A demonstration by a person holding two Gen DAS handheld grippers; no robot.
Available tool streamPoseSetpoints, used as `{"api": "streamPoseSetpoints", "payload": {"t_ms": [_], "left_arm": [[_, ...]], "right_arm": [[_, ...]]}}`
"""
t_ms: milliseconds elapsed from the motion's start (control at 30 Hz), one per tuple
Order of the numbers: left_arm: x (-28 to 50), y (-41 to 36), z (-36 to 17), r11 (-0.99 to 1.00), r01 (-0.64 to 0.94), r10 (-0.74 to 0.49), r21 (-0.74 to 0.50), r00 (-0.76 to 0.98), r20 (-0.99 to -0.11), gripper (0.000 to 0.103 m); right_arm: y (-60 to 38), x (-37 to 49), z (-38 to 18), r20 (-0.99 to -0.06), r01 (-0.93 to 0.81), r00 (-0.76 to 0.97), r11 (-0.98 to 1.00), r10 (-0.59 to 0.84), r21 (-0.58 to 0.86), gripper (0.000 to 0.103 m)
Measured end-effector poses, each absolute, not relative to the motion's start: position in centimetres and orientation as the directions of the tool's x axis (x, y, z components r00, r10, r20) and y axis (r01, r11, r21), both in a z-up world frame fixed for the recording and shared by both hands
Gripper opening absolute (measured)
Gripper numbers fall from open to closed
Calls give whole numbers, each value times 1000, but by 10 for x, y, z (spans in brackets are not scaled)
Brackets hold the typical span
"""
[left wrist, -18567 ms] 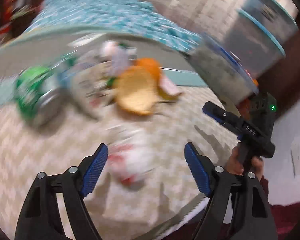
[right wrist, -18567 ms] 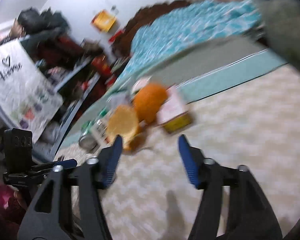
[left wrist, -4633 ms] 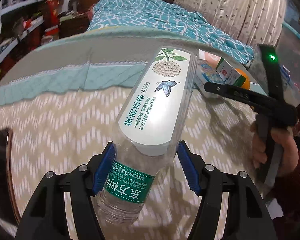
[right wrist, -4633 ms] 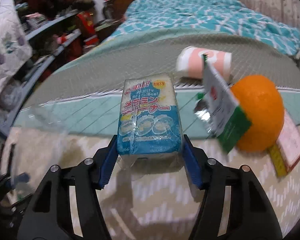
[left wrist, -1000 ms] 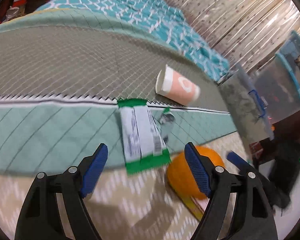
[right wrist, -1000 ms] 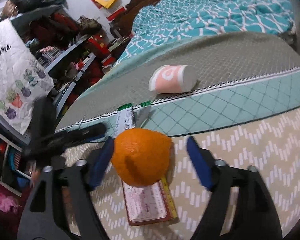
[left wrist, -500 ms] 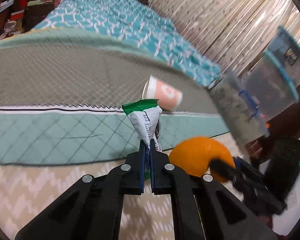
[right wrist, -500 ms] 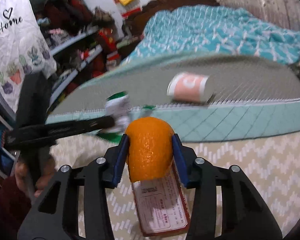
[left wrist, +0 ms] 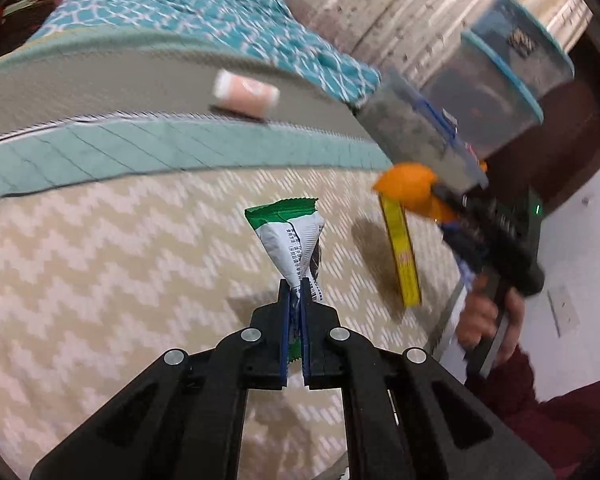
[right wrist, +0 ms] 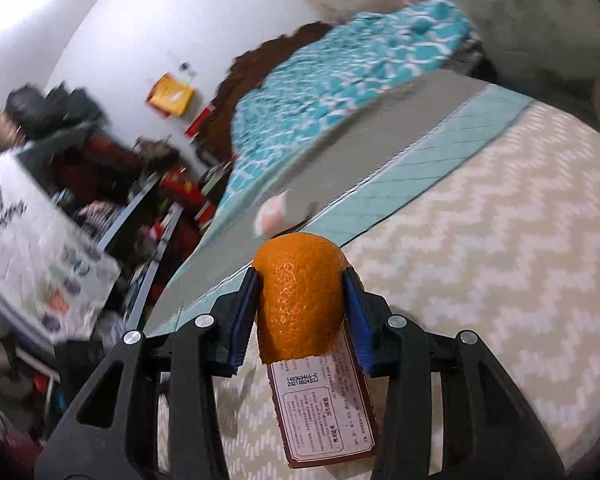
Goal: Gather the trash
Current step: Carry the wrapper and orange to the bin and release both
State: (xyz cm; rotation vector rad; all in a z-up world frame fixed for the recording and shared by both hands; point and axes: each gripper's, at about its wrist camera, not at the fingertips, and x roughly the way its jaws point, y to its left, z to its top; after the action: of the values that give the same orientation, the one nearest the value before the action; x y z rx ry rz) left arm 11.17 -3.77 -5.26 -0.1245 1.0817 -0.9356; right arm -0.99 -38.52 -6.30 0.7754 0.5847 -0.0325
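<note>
Left gripper (left wrist: 295,292) clenching green-white snack wrapper (left wrist: 294,240) by its tail, wrapper hanging clear above zigzag bedspread (left wrist: 100,280). Right gripper (right wrist: 300,300) squeezing orange peel (right wrist: 300,300), lifted over brown-red card (right wrist: 328,404).

Risks: thin pinch letting wrapper slip; hollow peel crushing, popping out.

Left view alone showing grey bin (left wrist: 416,136), pink paper cup (left wrist: 246,94) sharply; right view alone showing card's print.
</note>
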Motion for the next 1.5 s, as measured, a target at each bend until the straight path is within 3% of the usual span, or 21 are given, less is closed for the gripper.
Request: {"api": "streamPoseSetpoints", "payload": {"t_ms": [200,300,400,500,700,900,1133,1500], "left_arm": [[100,-61,-46,588,623,-724,-515,121,-680,4],[96,-64,-43,587,635,-720,-502,126,-682,4],[95,-63,-43,597,632,-713,-495,135,-688,4],[98,-58,-41,602,616,-717,-508,137,-684,4],[96,-73,-47,579,627,-717,-521,88,-691,4],[80,-131,-63,510,672,-701,-538,-38,-712,4],[61,-215,-56,425,769,-656,-477,-101,-748,4],[41,-409,-28,241,879,-626,-412,-184,-758,4]], "right_arm": [[-378,-6,-20,-337,80,914,715,226,694,45],[-375,-8,-13,-295,20,917,708,268,706,45],[-370,-13,-20,-411,138,899,791,153,596,45],[-381,-33,-38,-419,173,896,751,149,637,45],[-389,-78,-72,-568,350,823,789,-1,505,44],[-401,-111,-101,-631,406,775,785,-25,468,42],[-435,-139,-93,-547,389,836,740,-34,549,39],[-564,-198,-52,-446,561,823,626,-351,542,39]]}}
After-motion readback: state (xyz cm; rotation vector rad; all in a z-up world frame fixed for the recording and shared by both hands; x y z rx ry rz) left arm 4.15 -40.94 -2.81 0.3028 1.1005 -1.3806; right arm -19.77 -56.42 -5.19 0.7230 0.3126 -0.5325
